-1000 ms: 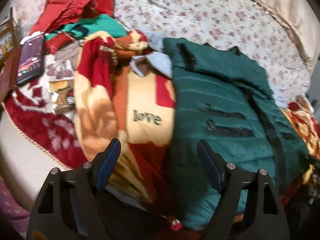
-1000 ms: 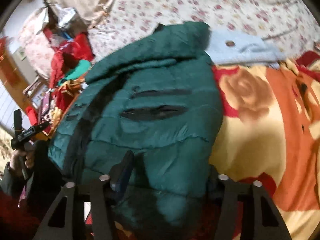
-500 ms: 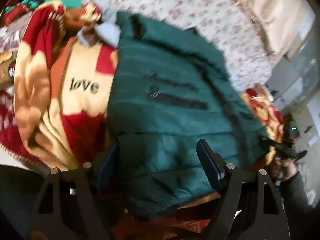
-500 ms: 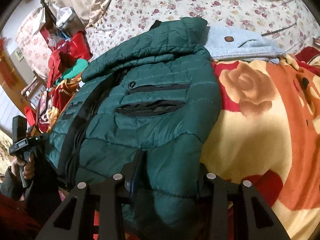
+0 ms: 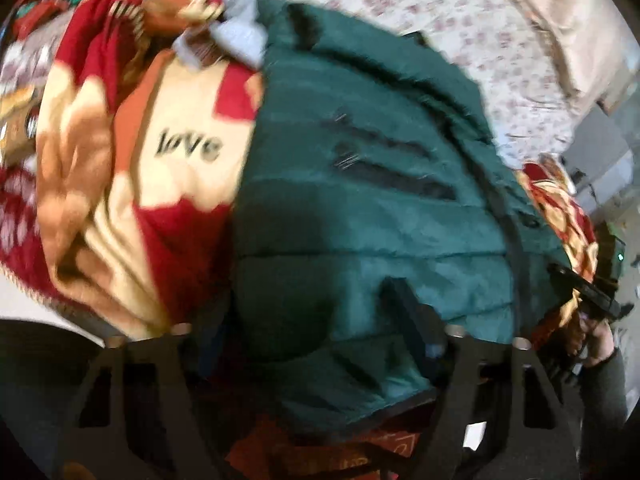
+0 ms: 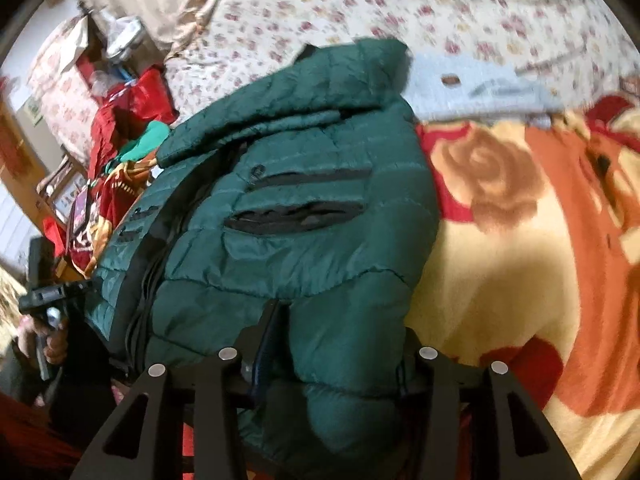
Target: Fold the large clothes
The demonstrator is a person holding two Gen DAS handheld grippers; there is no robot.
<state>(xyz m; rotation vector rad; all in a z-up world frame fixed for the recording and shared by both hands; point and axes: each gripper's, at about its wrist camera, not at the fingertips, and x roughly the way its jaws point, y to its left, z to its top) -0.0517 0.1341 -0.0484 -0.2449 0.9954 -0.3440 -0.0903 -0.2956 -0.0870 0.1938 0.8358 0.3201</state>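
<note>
A dark green quilted jacket (image 5: pixel 360 208) lies spread on a bed, hem toward me, with two black zip pockets showing. It also fills the right wrist view (image 6: pixel 304 232). My left gripper (image 5: pixel 312 328) straddles the hem's left corner, jaws wide with padded fabric bulging between them; the left finger is hidden by cloth. My right gripper (image 6: pixel 340 344) has closed in on the hem's other corner, with a thick fold of jacket pinched between its fingers.
A red, cream and orange blanket with "love" on it (image 5: pixel 176 152) lies under the jacket. A light blue garment (image 6: pixel 472 92) lies by the collar. A floral bedsheet (image 6: pixel 400 12) is beyond. Red and teal clothes (image 6: pixel 128 120) are piled at the side.
Both grippers have moved forward onto the jacket's hem. The right gripper's jaws have narrowed on the fabric. The left view has swung right over the jacket.
</note>
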